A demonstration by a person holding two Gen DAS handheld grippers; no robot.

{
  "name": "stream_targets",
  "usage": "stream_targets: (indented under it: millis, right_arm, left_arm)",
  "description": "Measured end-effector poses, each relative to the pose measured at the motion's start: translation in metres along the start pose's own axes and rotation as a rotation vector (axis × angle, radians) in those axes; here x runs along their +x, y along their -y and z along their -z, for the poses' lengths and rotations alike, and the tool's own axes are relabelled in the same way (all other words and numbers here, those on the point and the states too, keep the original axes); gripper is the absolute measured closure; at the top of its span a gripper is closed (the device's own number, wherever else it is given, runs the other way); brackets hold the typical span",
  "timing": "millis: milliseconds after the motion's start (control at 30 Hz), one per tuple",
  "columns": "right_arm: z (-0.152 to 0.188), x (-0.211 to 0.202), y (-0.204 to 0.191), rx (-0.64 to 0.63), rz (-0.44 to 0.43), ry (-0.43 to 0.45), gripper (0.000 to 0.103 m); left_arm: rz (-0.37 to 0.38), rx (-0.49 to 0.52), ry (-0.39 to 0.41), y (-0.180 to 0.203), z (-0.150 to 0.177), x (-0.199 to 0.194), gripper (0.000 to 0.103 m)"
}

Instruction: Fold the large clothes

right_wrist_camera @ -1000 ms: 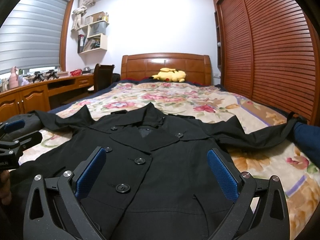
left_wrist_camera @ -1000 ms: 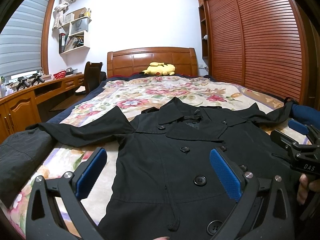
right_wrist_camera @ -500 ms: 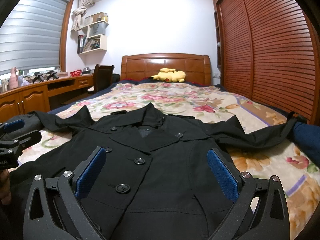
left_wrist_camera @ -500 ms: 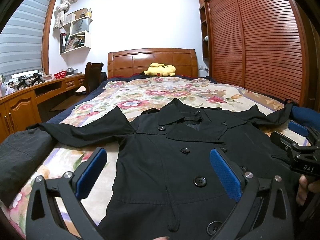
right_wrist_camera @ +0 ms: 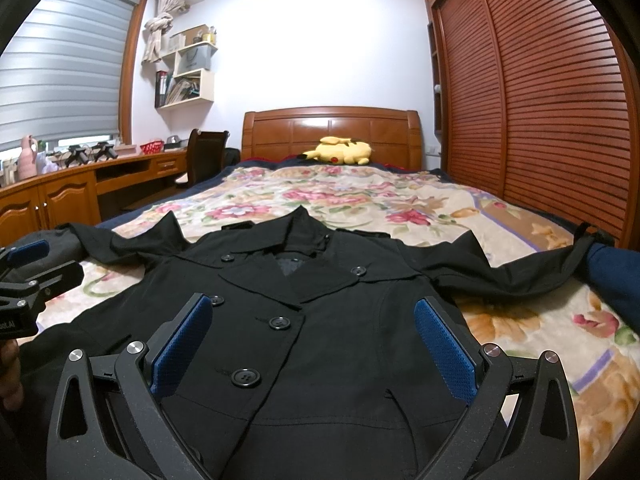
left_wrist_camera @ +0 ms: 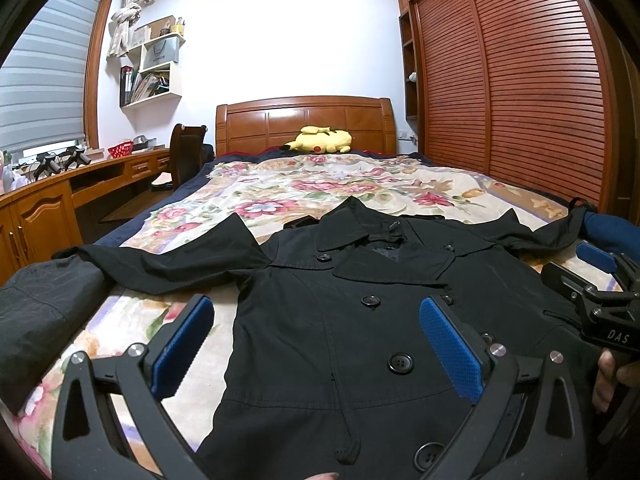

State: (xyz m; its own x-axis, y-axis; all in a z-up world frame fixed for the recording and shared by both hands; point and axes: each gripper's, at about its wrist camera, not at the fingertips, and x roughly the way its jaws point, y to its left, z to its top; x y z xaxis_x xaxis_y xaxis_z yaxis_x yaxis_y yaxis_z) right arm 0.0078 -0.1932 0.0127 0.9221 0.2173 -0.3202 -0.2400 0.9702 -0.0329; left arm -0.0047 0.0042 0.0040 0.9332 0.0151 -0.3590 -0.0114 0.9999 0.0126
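Observation:
A black double-breasted coat (left_wrist_camera: 340,312) (right_wrist_camera: 320,320) lies front up and buttoned on the floral bedspread (left_wrist_camera: 304,184), collar toward the headboard, both sleeves spread out sideways. My left gripper (left_wrist_camera: 316,340) hovers open above the coat's left front with nothing between its blue pads. My right gripper (right_wrist_camera: 314,340) is open above the coat's right front, also holding nothing. In the left wrist view the right gripper (left_wrist_camera: 600,280) shows at the right edge; in the right wrist view the left gripper (right_wrist_camera: 28,268) shows at the left edge.
A yellow plush toy (left_wrist_camera: 320,142) rests by the wooden headboard (left_wrist_camera: 304,120). A desk (left_wrist_camera: 60,192) and chair (left_wrist_camera: 188,152) line the left wall under a window. Slatted wardrobe doors (left_wrist_camera: 520,100) run along the right. A dark blue cloth (right_wrist_camera: 612,276) sits at the bed's right edge.
Both grippers have barely shifted. The coat lies as before.

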Motion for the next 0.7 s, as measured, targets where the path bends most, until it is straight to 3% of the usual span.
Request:
stream_targets:
  millis: [700]
  right_arm:
    - [-0.0050, -0.0001, -0.0022, 0.001, -0.009, -0.006, 0.000]
  left_arm:
    - [0.000, 0.004, -0.009, -0.0028, -0.0015, -0.0001, 0.000]
